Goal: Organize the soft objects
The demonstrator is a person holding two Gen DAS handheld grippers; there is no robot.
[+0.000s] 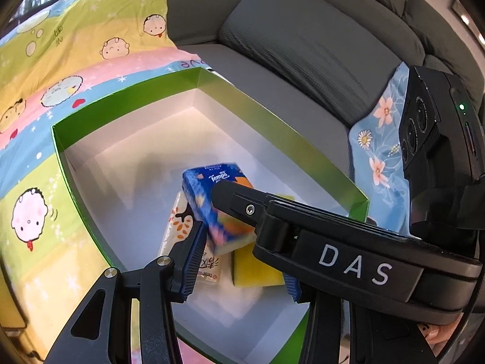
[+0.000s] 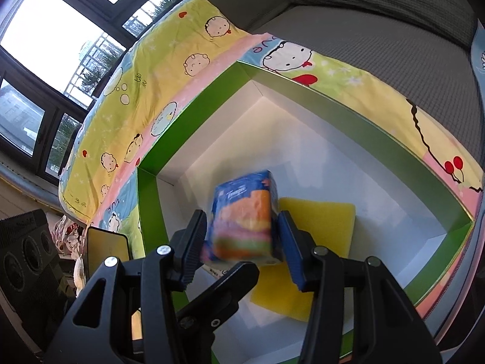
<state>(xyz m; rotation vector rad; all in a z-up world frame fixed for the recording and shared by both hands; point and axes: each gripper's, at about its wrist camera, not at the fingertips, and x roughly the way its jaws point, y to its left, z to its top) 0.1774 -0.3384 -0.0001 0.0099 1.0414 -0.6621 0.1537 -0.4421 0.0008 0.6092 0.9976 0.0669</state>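
Note:
A blue Tempo tissue pack, blurred with motion, sits between the open jaws of my right gripper, over the green box with a white inside. A yellow sponge lies on the box floor under it. In the left wrist view the same pack sits above a white tissue pack and the sponge. My left gripper is open and empty below it; the right gripper's black body crosses in front.
The box rests on a cartoon-print quilt on a grey sofa. A blue flowered cloth lies to the right. Windows and a dark phone-like slab are at the left.

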